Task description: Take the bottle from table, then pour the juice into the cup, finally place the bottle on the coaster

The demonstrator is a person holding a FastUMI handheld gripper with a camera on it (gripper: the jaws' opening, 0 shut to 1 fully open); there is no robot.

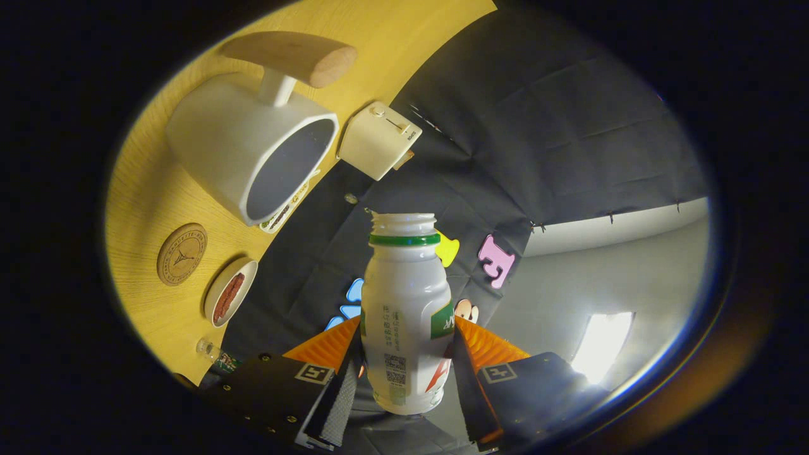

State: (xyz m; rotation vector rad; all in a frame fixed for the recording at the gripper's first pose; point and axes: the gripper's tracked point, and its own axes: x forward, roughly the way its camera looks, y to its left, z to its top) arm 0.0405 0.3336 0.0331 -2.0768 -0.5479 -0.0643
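The tongs (404,354) are clenched on the open bottle (404,309), lifted off the desk (145,189) and near the white cup (249,148). The pour probably needs the mouth above the cup's opening first, then a slow tilt.

bottle (404,316): 1 | cup (253,145): 1 | coaster (182,254): 1 | dish (230,292): 1 | toaster (379,140): 1

Bottle (404,316) glossy plastic; cup (243,142) smooth, perhaps ceramic; table (145,189) matt wood grain

Wooden table (152,316), grey wall (588,278)
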